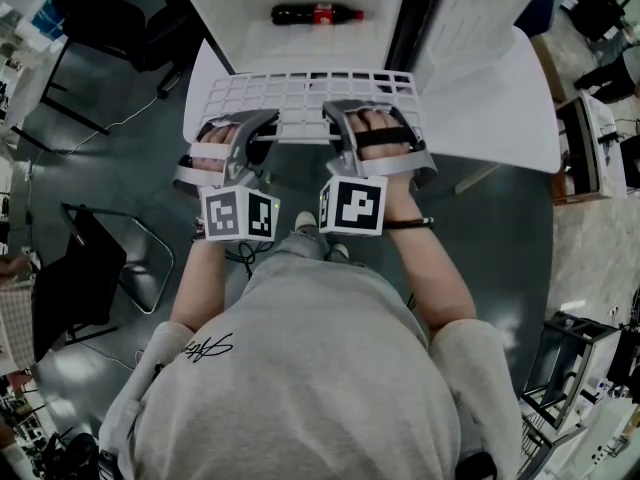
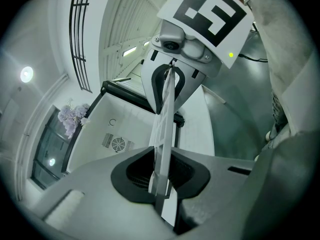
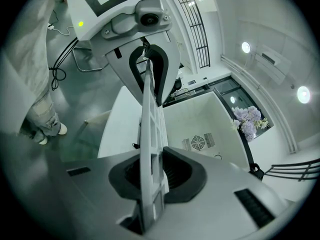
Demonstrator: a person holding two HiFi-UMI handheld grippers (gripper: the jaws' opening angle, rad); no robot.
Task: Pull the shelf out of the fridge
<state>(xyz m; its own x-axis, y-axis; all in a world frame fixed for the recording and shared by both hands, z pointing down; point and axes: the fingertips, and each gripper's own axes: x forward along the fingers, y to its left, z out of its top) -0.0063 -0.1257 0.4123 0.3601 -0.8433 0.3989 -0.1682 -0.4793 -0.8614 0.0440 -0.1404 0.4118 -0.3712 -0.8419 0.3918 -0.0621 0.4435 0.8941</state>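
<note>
Tongs clamp shelf; fridge holds bottle

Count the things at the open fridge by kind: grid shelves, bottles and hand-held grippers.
Grid shelves: 1, the grid shelf
Bottles: 1, the bottle lying inside the fridge
Hand-held grippers: 2, the left hand-held gripper and the right hand-held gripper, each clamped on the grid shelf
Total: 4

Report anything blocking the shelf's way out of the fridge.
Nothing visible does. The left gripper and right gripper clamp the shelf at its near edge; the bottle lies behind it, deeper in the fridge.
</note>
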